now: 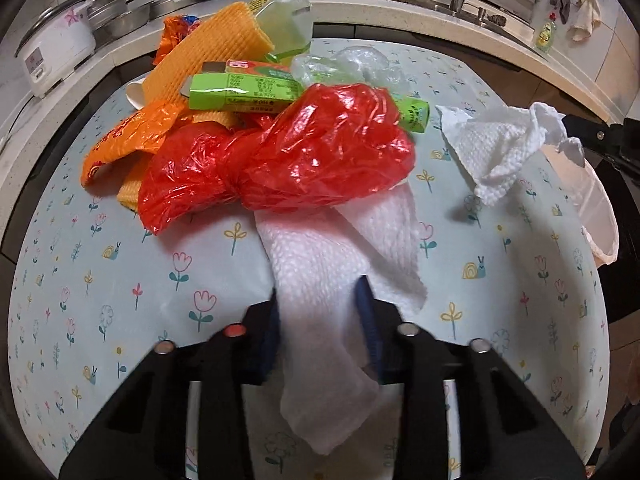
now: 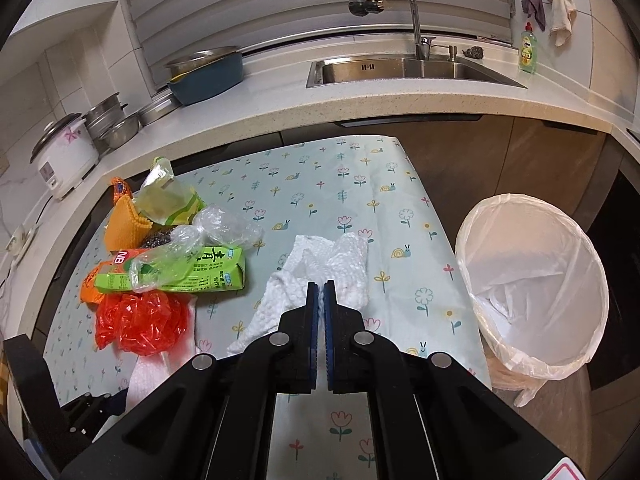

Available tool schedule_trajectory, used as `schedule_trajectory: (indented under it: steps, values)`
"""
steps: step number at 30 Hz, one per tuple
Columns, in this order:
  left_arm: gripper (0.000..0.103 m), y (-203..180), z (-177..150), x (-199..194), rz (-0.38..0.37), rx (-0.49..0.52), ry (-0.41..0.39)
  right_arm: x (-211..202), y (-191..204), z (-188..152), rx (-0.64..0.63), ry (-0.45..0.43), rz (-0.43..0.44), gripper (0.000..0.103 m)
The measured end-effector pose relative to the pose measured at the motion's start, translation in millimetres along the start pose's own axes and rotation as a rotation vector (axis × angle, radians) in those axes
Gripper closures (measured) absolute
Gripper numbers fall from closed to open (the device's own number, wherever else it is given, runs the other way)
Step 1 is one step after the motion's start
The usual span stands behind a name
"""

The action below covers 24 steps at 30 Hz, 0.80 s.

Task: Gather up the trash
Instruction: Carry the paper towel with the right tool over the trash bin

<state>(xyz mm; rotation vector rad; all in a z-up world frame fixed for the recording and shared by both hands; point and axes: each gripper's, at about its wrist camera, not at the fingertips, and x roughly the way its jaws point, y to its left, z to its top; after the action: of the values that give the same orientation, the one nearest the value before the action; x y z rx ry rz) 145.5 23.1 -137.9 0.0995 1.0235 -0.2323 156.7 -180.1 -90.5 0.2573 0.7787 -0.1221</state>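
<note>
The left gripper [image 1: 320, 320] has its jaws pinched on a soft white paper towel [image 1: 320, 280] lying on the counter [image 1: 120, 280] under a red plastic bag [image 1: 280, 156]. The right gripper [image 2: 321, 300] holds another crumpled towel [image 2: 320, 264], jaws tight, near the lined bin [image 2: 532, 280]. Both towels look light and floppy (grab a bunched fold); the green carton [image 2: 180, 276] bears Chinese writing, and "NB" shows beside it.

**Trash count, table and bin**

Two paper towels: one [image 1: 320, 264] at 6 o'clock, one [image 1: 496, 148] at 3. One red plastic bag [image 1: 304, 152] at centre. Two green cartons [image 1: 244, 90] at 11. One clear bag [image 1: 348, 62] at 12. One lined bin [image 2: 532, 280] at 3.
</note>
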Motion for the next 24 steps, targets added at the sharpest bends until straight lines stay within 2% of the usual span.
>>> schedule_trajectory:
  steps: [1, 10, 19, 24]
  values:
    - [0.099, -1, 0, -1, -0.008, -0.001, 0.003, -3, -1, 1, 0.001, -0.003, 0.003, 0.100]
    - [0.100, -32, 8, -39, -0.079, 0.032, -0.064, -44, -24, 11, 0.011, -0.075, -0.003, 0.100]
    - [0.100, -92, 24, -84, -0.205, 0.106, -0.133, -90, -74, 20, 0.059, -0.160, -0.045, 0.100]
    - [0.100, -140, 41, -99, -0.268, 0.169, -0.156, -107, -110, 30, 0.093, -0.200, -0.090, 0.100]
